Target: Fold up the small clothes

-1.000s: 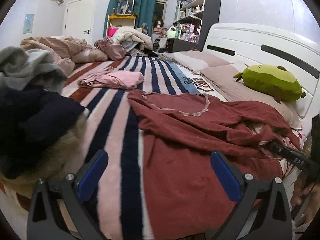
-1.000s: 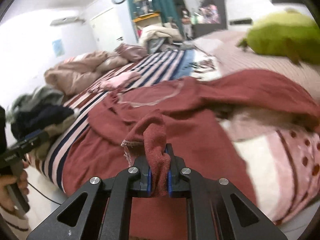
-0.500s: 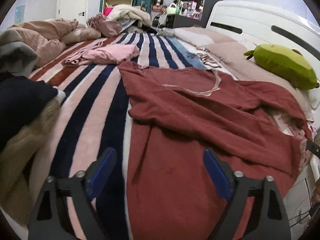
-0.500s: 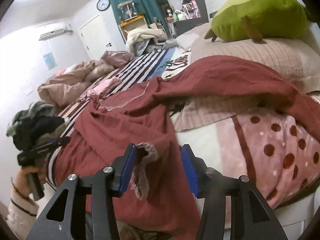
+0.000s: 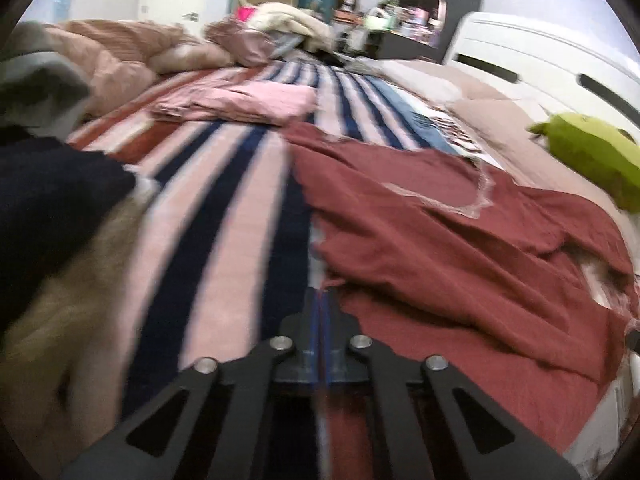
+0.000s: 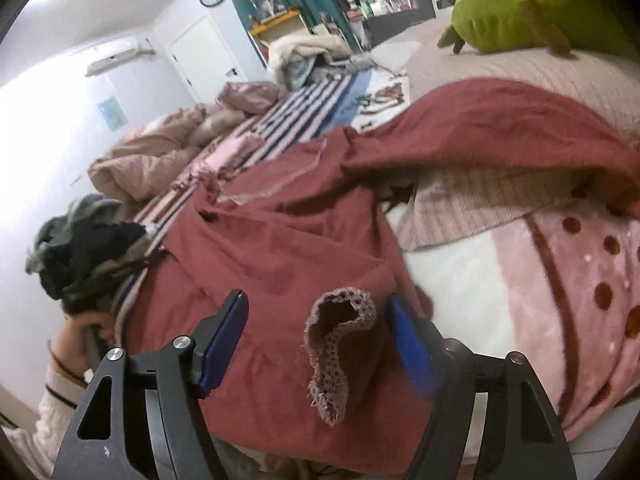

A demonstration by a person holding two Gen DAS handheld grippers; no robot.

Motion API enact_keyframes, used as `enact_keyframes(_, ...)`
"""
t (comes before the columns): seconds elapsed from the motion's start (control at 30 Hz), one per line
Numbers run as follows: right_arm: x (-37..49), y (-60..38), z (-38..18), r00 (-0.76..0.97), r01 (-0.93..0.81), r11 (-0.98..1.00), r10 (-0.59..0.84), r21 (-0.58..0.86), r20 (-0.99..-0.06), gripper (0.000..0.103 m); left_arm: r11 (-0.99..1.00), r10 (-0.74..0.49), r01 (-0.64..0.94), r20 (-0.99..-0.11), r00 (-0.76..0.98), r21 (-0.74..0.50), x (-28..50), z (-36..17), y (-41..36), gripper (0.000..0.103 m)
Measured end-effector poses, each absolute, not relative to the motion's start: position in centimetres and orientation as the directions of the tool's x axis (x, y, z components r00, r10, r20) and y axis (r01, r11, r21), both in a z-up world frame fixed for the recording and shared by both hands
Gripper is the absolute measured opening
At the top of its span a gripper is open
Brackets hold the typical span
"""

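Two hand-held grippers in play. Left hand-held gripper (image 5: 323,300) has just been closing and its jaws now meet at the left edge of the red garment (image 5: 460,248); whether fabric is actually pinched is blurred, can't tell, so call it closed only. Right hand-held gripper (image 6: 316,320) has just been opening: jaws apart, lace-trimmed cuff (image 6: 340,344) standing loose between them, neither pad pressing it. So released, not held.

Garment lies spread but rumpled on the bed (image 5: 224,216), over the striped blanket, neckline away from the cameras, its right side draped onto the dotted pink cover (image 6: 560,280). Clothes pile (image 5: 48,200) sits at the left, apart from it. Green plush (image 5: 588,160) near the headboard, clear of the work.

Step in hand, as I read it: flattening the garment and setting grips before the first fold. To do it well: confirm the left pinch caught the side hem, single layer, not the blanket under it. Re-grip on the right at a matching edge, then pull both sides taut and level so wrinkles go out. Risk: dragging the blanket along, or folding with the sleeve bunched underneath.
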State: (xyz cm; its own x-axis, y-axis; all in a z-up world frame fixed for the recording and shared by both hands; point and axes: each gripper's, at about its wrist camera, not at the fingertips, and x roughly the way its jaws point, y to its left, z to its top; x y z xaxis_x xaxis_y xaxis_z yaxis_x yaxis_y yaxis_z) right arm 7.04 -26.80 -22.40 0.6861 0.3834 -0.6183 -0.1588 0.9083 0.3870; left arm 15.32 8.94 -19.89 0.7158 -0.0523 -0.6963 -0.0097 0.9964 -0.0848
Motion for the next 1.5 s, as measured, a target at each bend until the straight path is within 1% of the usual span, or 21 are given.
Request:
enact_keyframes(0.03,7.3,-26.8,-22.8,0.684,-0.148,0.910,0.377,0.387,-0.625,0.067,0.997,-0.030,-0.024,-0.696,0.717,-0.068,15.2,-19.9,9.3,0.000)
enact_keyframes(0.1,7.6,-26.7,-23.5,0.682,-0.105,0.929,0.327,0.356,-0.654,0.050,0.995,-0.061,-0.018,-0.706,0.705,-0.103,15.3,-20.1,10.2,0.000)
enact_keyframes(0.17,7.9,-26.7,-24.0,0.684,-0.060,0.956,0.249,0.288,-0.685,0.014,0.994,-0.071,-0.007,-0.710,0.701,-0.106,15.0,-20.1,10.0,0.000)
enact_keyframes(0.2,7.8,-27.0,-24.0,0.692,-0.035,0.965,0.210,0.258,-0.691,0.006,0.996,-0.071,0.006,-0.705,0.706,-0.094,14.8,-19.9,9.6,0.000)
enact_keyframes(0.4,6.0,-29.8,-22.9,0.738,-0.010,0.951,0.216,0.310,-0.639,0.002,0.996,0.020,-0.073,-0.702,0.711,-0.045,15.1,-19.6,9.5,0.001)
enact_keyframes(0.5,5.2,-31.0,-22.5,0.743,-0.008,0.938,0.238,0.347,-0.626,0.002,0.991,-0.050,-0.049,-0.692,0.720,-0.123,14.4,-19.0,9.9,0.003)
enact_keyframes(0.57,5.0,-31.3,-22.6,0.739,-0.007,0.939,0.235,0.343,-0.631,0.004,0.995,-0.043,-0.032,-0.682,0.730,-0.097,13.6,-18.3,9.2,0.021)
enact_keyframes(0.63,5.0,-31.8,-22.7,0.744,-0.009,0.925,0.260,0.380,-0.616,0.006,0.995,-0.067,0.000,-0.664,0.744,-0.100,12.8,-17.2,8.3,0.033)
enact_keyframes(0.7,4.8,-33.1,-22.5,0.763,-0.005,0.900,0.284,0.435,-0.580,0.020,0.991,-0.108,0.031,-0.650,0.753,-0.128,12.3,-16.1,7.5,0.036)
enact_keyframes(0.73,4.6,-34.0,-22.3,0.780,0.010,0.891,0.278,0.454,-0.561,0.034,0.990,-0.123,0.045,-0.642,0.757,-0.136,12.1,-15.6,6.9,0.041)
enact_keyframes(0.77,4.4,-34.9,-22.2,0.794,0.023,0.887,0.265,0.462,-0.547,0.043,0.989,-0.130,0.054,-0.637,0.760,-0.137,12.0,-15.2,6.6,0.046)
enact_keyframes(0.83,4.3,-36.9,-21.9,0.818,0.061,0.880,0.226,0.470,-0.529,0.048,0.985,-0.160,0.085,-0.619,0.769,-0.149,11.6,-14.3,5.5,0.052)
enact_keyframes(0.93,5.1,-40.5,-21.8,0.848,0.089,0.852,0.207,0.516,-0.488,0.065,0.970,-0.236,0.150,-0.595,0.768,-0.191,11.1,-13.2,3.8,0.059)
enact_keyframes(0.97,5.6,-41.9,-22.1,0.854,0.098,0.834,0.209,0.543,-0.476,0.068,0.966,-0.253,0.164,-0.592,0.765,-0.201,10.9,-13.0,3.2,0.064)
enact_keyframes(1.1,8.1,-44.7,-23.4,0.846,0.099,0.778,0.263,0.620,-0.464,0.068,0.949,-0.313,0.231,-0.578,0.753,-0.213,10.5,-12.1,0.6,0.064)
enact_keyframes(1.27,9.9,-46.4,-23.1,0.892,0.064,0.739,0.259,0.670,-0.371,0.069,0.949,-0.315,0.243,-0.575,0.755,-0.201,10.1,-11.5,-0.7,0.065)
enact_keyframes(1.3,9.9,-46.6,-23.0,0.900,0.064,0.729,0.253,0.682,-0.355,0.068,0.950,-0.312,0.240,-0.576,0.756,-0.200,10.2,-11.5,-0.7,0.065)
enact_keyframes(1.33,10.0,-46.8,-22.9,0.905,0.075,0.723,0.240,0.687,-0.352,0.056,0.950,-0.312,0.238,-0.577,0.755,-0.202,10.2,-11.4,-0.6,0.065)
enact_keyframes(1.37,9.9,-46.8,-22.7,0.910,0.095,0.724,0.216,0.683,-0.355,0.034,0.949,-0.314,0.237,-0.577,0.754,-0.207,10.0,-11.3,-0.6,0.065)
enact_keyframes(1.43,9.4,-46.5,-22.1,0.927,0.120,0.745,0.152,0.657,-0.342,0.010,0.945,-0.326,0.237,-0.570,0.754,-0.227,10.0,-11.2,-0.3,0.065)
enact_keyframes(1.5,9.0,-46.3,-21.6,0.939,0.123,0.763,0.118,0.634,-0.324,0.005,0.944,-0.327,0.235,-0.565,0.758,-0.231,10.0,-11.0,0.0,0.065)
